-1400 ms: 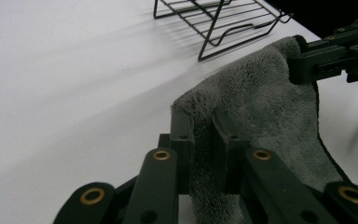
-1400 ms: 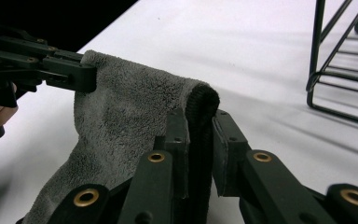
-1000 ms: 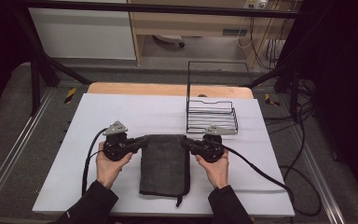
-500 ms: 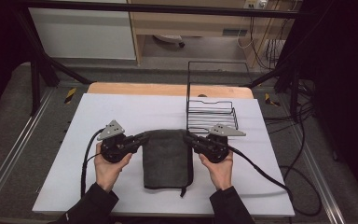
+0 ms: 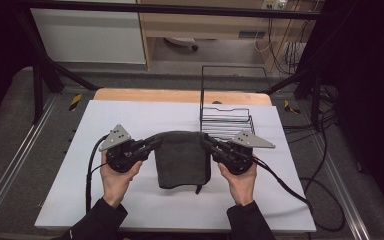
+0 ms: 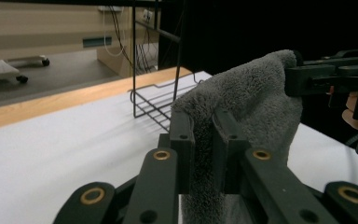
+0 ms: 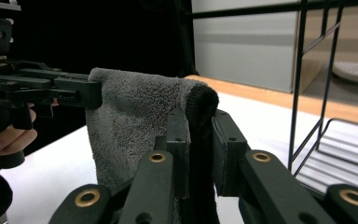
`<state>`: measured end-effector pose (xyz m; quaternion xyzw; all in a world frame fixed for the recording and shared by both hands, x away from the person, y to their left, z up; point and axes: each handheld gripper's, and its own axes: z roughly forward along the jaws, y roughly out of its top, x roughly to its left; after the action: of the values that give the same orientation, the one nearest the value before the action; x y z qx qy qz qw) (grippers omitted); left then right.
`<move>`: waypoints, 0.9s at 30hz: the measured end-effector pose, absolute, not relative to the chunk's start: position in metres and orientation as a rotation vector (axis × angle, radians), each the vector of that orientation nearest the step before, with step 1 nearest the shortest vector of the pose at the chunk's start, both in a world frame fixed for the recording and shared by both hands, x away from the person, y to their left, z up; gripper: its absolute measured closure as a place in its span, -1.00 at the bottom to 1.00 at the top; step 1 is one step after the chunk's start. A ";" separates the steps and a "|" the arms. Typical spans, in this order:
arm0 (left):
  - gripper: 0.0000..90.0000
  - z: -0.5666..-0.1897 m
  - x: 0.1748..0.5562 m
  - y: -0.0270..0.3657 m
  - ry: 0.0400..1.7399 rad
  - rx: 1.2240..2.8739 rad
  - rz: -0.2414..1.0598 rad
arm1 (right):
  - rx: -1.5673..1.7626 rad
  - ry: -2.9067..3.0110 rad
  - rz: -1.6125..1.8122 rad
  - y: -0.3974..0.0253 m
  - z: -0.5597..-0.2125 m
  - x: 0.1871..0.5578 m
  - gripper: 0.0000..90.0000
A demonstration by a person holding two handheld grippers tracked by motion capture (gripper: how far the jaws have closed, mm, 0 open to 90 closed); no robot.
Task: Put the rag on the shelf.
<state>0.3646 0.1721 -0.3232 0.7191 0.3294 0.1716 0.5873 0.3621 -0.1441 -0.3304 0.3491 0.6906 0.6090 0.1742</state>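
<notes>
1. Dark grey terry towel (image 5: 182, 157): folded, held up by its two upper corners above the middle of the tabletop (image 5: 130, 115). Its top edge sags slightly between the holds, and its lower part appears to touch or nearly touch the surface. A small loop or tag hangs at its lower right.
2. Left claw (image 5: 156, 141): jaws clamped on the towel's upper left corner; in the left gripper view the pile is pinched between the two black jaws (image 6: 200, 140).
3. Right claw (image 5: 205, 141): jaws clamped on the upper right corner; in the right gripper view the towel's stitched hem is caught between them (image 7: 200, 140).
4. Black wire rack (image 5: 227, 120): stands toward the tabletop's far right corner, just behind the right claw, with a tall upright frame.
5. Risk, judged: the right hold sits on the hem alone, so a sharp tug could slip that corner free and drop the fold open.
6. Risk, judged: carrying the towel toward the far edge could snag cloth or claw on the rack's wires.
</notes>
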 end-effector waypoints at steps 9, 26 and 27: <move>0.78 -0.304 0.370 0.155 0.720 1.608 0.409 | 0.965 1.854 1.737 -0.159 -0.310 0.357 0.77; 0.79 -0.266 0.384 0.126 0.656 1.511 0.429 | 0.928 1.675 1.734 -0.179 -0.269 0.353 0.78; 0.79 -0.264 0.386 0.124 0.654 1.504 0.428 | 0.927 1.668 1.733 -0.180 -0.266 0.353 0.78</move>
<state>0.3856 0.1243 -0.2644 0.6653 0.2893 0.1892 0.6618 0.3529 -0.1797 -0.2663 0.3455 0.6215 0.6457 0.2784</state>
